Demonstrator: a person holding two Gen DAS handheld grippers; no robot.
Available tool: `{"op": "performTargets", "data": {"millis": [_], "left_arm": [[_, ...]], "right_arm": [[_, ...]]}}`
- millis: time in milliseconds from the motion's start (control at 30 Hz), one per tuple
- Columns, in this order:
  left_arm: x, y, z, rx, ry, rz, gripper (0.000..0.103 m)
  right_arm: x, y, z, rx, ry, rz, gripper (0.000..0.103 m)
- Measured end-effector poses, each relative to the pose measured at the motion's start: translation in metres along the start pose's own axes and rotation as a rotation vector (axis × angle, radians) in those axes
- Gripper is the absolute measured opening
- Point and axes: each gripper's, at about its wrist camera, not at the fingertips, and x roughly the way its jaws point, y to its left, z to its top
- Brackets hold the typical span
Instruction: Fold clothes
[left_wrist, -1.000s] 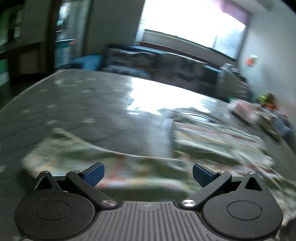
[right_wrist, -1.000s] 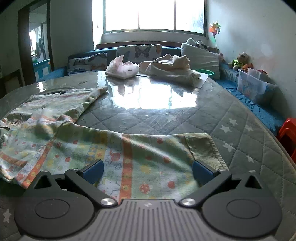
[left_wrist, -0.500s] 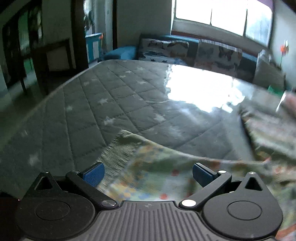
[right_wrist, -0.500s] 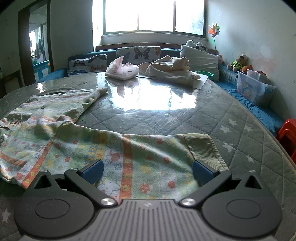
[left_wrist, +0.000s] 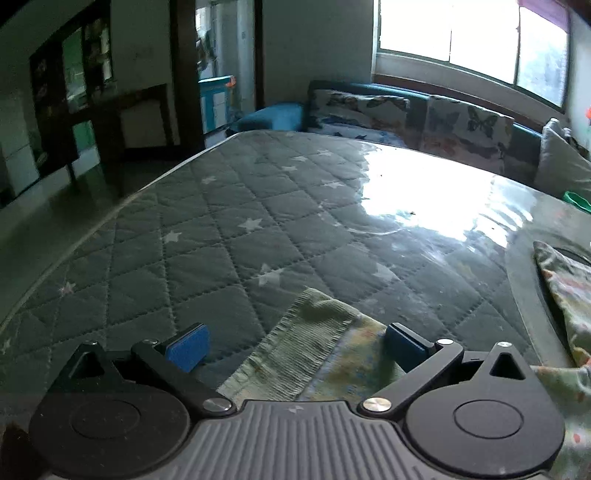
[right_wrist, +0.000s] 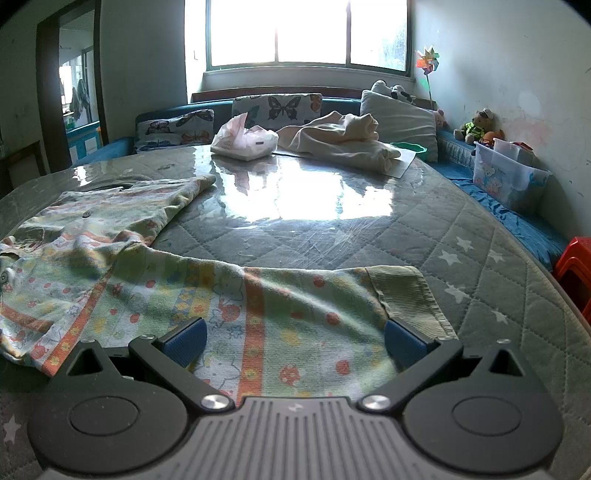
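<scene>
Cotton printed with flowers and orange stripes lies spread on the quilted grey bench (right_wrist: 461, 236) in front of me: a small patterned garment (right_wrist: 258, 302), flat on the star-stitched surface under its glossy clear cover. Through my right wrist camera I see the right gripper (right_wrist: 293, 341) low over one sleeve, jaws spread wide and holding nothing, the ribbed cuff (right_wrist: 408, 295) lying just by the right-hand fingertip. On my left wrist camera the left gripper (left_wrist: 295, 347) is likewise wide open and empty, and the other ribbed cuff (left_wrist: 310, 332) lies between its blue pads (left_wrist: 186, 347), resting on the bench rather than pinched. The garment's body runs off towards the right edge of that view. Farther back on the bench I can see a cream bundle of cloth (right_wrist: 343, 142) and a pink-and-white bag (right_wrist: 245, 142), well apart from the garment.
</scene>
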Motion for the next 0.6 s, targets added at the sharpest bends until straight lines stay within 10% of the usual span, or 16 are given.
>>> {"op": "performTargets", "data": {"millis": [367,600], "left_arm": [[-0.056,-0.047,-0.010,0.035,-0.006,-0.235,0.103],[-0.068,-0.083,-0.024,0.166,-0.007,-0.254,0.103]], "right_arm": [[0.000,0.001,0.000,0.001,-0.002,-0.001,0.103],[0.000,0.000,0.000,-0.002,0.005,0.007,0.103]]}}
